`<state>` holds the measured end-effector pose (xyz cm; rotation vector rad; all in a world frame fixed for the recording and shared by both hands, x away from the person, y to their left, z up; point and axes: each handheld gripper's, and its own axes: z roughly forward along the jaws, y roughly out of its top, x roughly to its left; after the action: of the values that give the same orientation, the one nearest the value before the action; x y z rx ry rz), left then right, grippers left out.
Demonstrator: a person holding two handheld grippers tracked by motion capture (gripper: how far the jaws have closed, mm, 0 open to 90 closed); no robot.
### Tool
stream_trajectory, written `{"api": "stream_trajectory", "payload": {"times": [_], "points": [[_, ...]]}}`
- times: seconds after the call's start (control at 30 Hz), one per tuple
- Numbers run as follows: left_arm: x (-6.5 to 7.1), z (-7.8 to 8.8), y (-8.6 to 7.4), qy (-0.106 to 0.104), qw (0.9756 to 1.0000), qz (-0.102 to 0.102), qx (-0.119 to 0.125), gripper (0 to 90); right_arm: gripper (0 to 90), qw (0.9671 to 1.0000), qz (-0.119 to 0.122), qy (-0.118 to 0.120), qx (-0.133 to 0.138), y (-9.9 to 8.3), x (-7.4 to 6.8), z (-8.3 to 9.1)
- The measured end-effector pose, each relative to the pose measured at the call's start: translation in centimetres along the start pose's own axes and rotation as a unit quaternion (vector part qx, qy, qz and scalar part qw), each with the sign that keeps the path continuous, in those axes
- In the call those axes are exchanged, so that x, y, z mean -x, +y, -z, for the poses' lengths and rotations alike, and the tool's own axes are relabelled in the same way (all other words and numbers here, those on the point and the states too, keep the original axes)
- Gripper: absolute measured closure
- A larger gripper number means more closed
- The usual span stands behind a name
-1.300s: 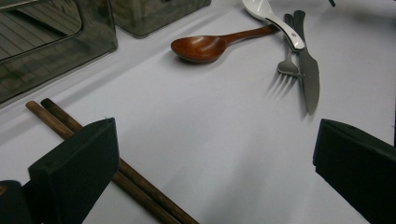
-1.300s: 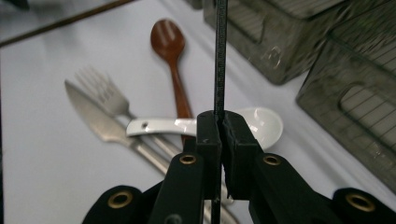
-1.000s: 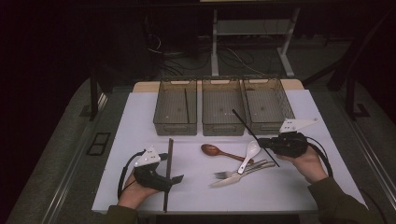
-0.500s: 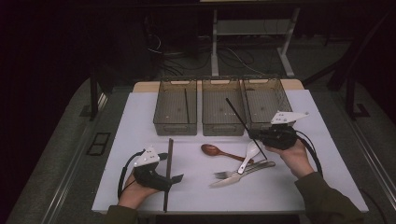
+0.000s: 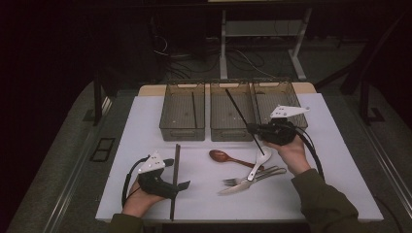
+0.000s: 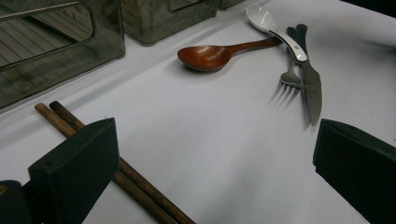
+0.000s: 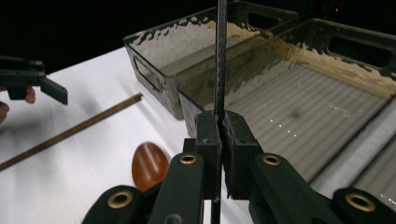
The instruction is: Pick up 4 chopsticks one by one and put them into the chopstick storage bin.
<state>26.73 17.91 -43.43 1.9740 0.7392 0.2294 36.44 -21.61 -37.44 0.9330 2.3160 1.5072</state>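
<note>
My right gripper (image 5: 252,129) is shut on a thin black chopstick (image 5: 239,112) and holds it slanted above the front rim of the middle tray (image 5: 228,134). In the right gripper view its jaws (image 7: 220,135) pinch the chopstick (image 7: 220,56), which rises over that tray (image 7: 280,107). My left gripper (image 5: 177,174) rests open at the front left, astride a pair of brown chopsticks (image 5: 174,194). In the left gripper view the gripper (image 6: 215,172) has those chopsticks (image 6: 60,119) beside its left jaw, with bare table between the jaws.
Three mesh trays stand in a row at the back; the left tray (image 5: 182,132) holds one dark chopstick. A wooden spoon (image 5: 226,157), a white spoon (image 5: 257,163), a fork (image 5: 240,180) and a knife (image 5: 245,186) lie mid-table.
My right gripper has carried the black chopstick to the left and away from the person, toward the middle tray, rising slightly. The left gripper has stayed put.
</note>
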Motion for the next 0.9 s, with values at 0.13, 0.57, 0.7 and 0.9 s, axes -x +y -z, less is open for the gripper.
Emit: {"api": "stream_trajectory", "payload": {"times": [0.13,0.57,0.7,0.9], "points": [[0.0,0.0,0.0,0.0,1.0,-0.001,-0.003,0.0,85.4,1.0,-0.001,0.002,0.009,0.8,-0.4,-0.9],[0.0,0.0,0.0,-0.001,1.0,0.0,-0.004,0.0,85.4,0.9993,-0.015,0.006,0.033,3.4,-0.8,-3.4],[0.1,0.0,0.1,-0.001,1.0,0.0,-0.003,0.0,85.4,0.9989,-0.021,0.003,0.041,4.2,-0.8,-4.2],[0.1,-0.1,0.1,-0.002,1.0,-0.002,-0.005,0.0,85.4,0.9983,-0.025,-0.001,0.052,5.8,-0.9,-5.6]]}}
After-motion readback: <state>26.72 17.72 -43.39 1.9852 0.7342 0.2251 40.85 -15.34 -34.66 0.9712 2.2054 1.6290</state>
